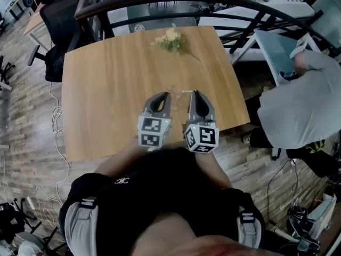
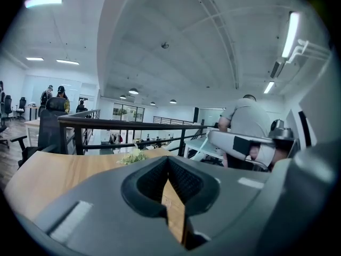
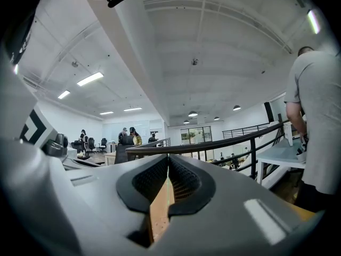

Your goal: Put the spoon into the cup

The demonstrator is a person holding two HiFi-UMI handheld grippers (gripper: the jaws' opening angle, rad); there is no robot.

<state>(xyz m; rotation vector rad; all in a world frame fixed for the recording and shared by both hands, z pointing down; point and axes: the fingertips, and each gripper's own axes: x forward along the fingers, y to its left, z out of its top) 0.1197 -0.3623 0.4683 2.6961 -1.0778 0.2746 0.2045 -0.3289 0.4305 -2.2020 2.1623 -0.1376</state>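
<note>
Both grippers hover side by side over the near part of a wooden table (image 1: 106,89). My left gripper (image 1: 164,95) has its jaws closed tip to tip with nothing between them, and the left gripper view shows the same (image 2: 168,161). My right gripper (image 1: 194,93) is likewise shut and empty, as the right gripper view confirms (image 3: 168,160). A small pale item (image 1: 185,92) lies on the wood just left of the right gripper's tip; it is too small to identify. I see no cup in any view.
A sprig of pale flowers (image 1: 170,40) lies at the table's far side. A dark railing (image 1: 160,4) runs behind the table. A person in a grey shirt (image 1: 298,108) bends over at the right. A black office chair (image 1: 58,25) stands far left.
</note>
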